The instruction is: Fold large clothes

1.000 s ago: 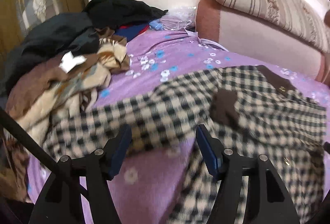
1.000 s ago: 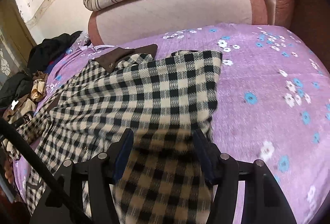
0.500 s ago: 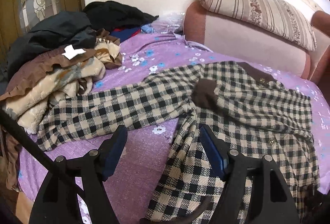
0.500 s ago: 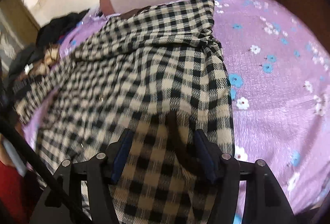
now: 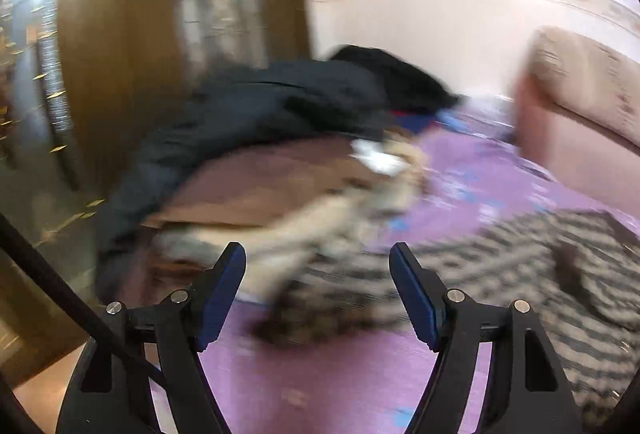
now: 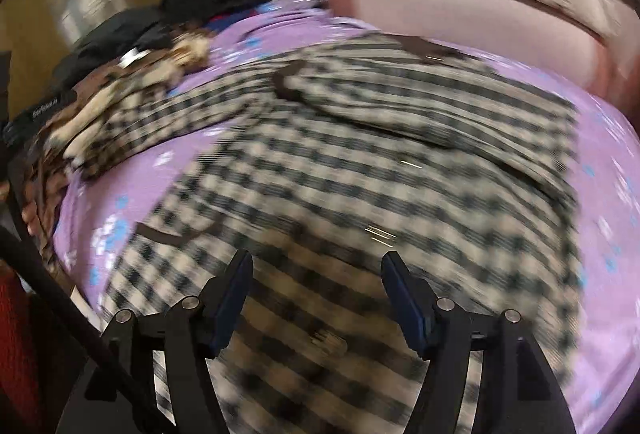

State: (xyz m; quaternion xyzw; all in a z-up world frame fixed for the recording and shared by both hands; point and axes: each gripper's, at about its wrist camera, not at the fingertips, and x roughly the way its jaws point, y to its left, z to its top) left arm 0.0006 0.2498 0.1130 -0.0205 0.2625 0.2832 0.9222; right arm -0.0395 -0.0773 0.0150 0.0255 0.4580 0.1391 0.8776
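A large black-and-cream checked coat lies spread on the purple flowered bed cover, its brown collar toward the headboard and one sleeve stretched out to the left. In the left wrist view the sleeve end lies just beyond my left gripper, which is open and empty above the bed edge. My right gripper is open and empty, hovering over the coat's lower part. Both views are motion-blurred.
A heap of other clothes, brown, cream and dark navy, is piled at the bed's left side. A padded pink headboard with a striped cushion stands behind. A wooden door is at the left.
Both grippers have pulled back and swung left. The left view now faces the clothes pile and door. The right gripper is farther from the coat, seeing more of it.
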